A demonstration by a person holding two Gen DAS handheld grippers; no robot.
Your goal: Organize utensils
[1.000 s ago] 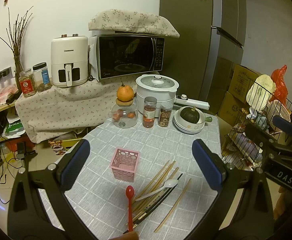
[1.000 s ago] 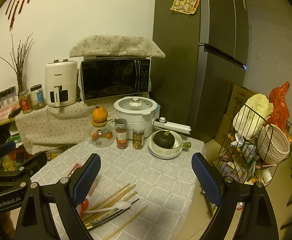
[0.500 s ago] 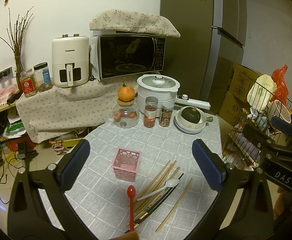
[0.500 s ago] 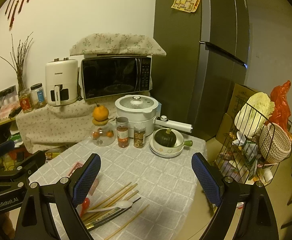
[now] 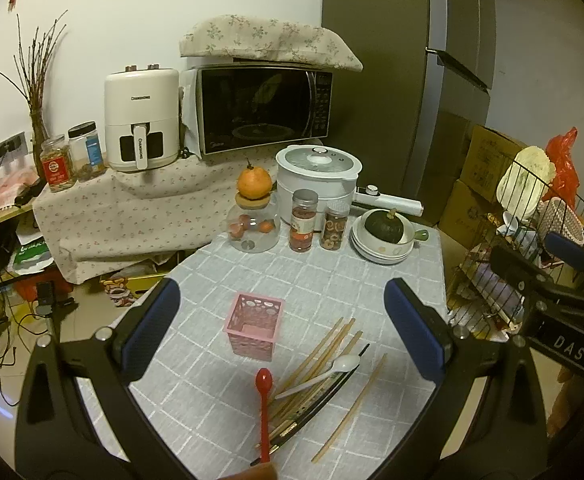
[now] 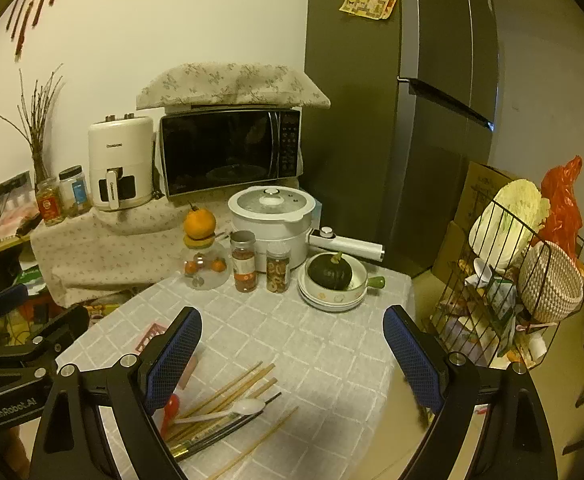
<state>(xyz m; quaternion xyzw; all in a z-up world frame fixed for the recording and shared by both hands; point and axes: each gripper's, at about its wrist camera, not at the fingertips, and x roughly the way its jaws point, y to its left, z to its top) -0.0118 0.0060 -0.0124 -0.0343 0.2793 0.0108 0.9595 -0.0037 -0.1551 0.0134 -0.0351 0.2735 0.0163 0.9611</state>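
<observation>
- The left claw [image 5: 281,334] hangs above a counter [image 5: 332,276] covered in a grey checked cloth, its blue-padded fingers [image 5: 153,328] spread wide and gripping nothing.
- The right claw [image 6: 292,360] hovers just to the right of it over the same counter, equally wide open and empty.
- A small pink perforated basket [image 5: 255,327] stands upright near the middle of the cloth, between the left claw's fingers in the left wrist view; in the right wrist view only a corner shows behind the right claw's left finger.
- Just right of the basket lies a loose heap of wooden chopsticks [image 5: 324,350], fanned diagonally, with dark chopsticks [image 5: 324,396] along their near side.
- A white spoon [image 5: 324,372] rests on top of the heap, bowl pointing toward the far right.
- A red spoon [image 5: 264,408] lies at the heap's left edge, bowl toward the basket, handle reaching the near edge of the counter.
- One wooden chopstick [image 5: 352,404] lies by itself, slightly right of the rest.
- At the far end of the counter stand a glass jar topped with an orange [image 5: 254,184], two spice jars [image 5: 303,220], a white cooker [image 5: 318,178] and stacked bowls holding a dark green squash [image 5: 384,227].
</observation>
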